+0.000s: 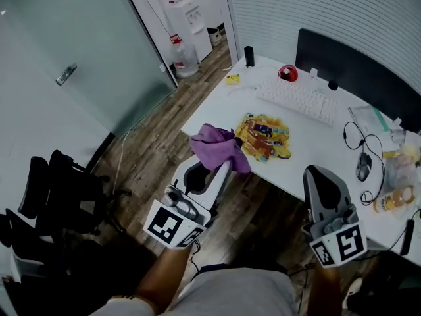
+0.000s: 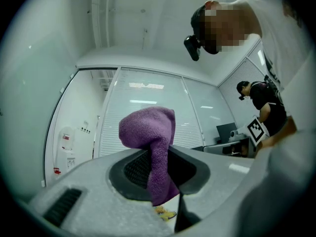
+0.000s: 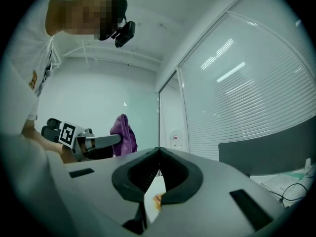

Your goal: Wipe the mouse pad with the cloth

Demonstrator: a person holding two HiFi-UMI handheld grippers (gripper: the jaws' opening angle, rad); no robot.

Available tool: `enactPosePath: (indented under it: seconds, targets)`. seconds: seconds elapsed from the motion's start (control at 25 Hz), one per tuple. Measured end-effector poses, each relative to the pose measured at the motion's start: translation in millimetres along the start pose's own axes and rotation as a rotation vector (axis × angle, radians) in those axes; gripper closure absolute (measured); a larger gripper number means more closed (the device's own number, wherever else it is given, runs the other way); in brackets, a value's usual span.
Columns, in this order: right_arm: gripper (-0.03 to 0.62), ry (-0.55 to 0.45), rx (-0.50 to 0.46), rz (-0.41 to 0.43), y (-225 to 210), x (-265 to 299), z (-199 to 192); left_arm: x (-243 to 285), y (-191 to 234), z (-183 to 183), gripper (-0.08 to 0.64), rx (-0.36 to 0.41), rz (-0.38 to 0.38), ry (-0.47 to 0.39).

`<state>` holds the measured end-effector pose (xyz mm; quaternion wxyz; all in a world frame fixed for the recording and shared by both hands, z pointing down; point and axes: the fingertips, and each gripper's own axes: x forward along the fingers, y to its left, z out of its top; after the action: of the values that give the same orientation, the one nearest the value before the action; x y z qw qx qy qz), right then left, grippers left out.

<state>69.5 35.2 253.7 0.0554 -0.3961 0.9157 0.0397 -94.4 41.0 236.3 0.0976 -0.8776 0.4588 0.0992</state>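
My left gripper (image 1: 225, 164) is shut on a purple cloth (image 1: 219, 146), which bunches above the jaws and hangs over the near left corner of the white desk (image 1: 316, 143). In the left gripper view the cloth (image 2: 149, 128) is pinched between the pads and droops down through the gap. The mouse pad (image 1: 264, 137), yellow with a colourful print, lies on the desk just beyond the cloth. My right gripper (image 1: 317, 174) is shut and empty, held in front of the desk's near edge. From the right gripper view, its jaws (image 3: 158, 153) meet, and the cloth (image 3: 123, 134) shows to the left.
A white keyboard (image 1: 297, 99), a dark monitor (image 1: 358, 71), a mouse (image 1: 364, 166) with looped cable, a red object (image 1: 287, 73) and a black cylinder (image 1: 248, 56) are on the desk. A bottle (image 1: 393, 199) lies at its right. A black office chair (image 1: 52, 199) stands at the left.
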Motion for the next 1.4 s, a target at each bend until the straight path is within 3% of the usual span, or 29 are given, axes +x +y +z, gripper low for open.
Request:
enactPosePath:
  seconds: [0.4, 0.92, 1.4]
  targets:
    - [0.581, 0.019, 0.008, 0.044, -49, 20, -9, 43, 6, -18, 0.476, 0.008, 0.038, 0.036]
    - [0.581, 0.042, 0.01, 0.029, -70, 40, -16, 71, 18, -28, 0.476, 0.005, 0.018, 0.052]
    - [0.581, 0.092, -0.034, -0.019, -83, 94, -24, 104, 73, -48, 0.476, -0.011, -0.029, 0.028]
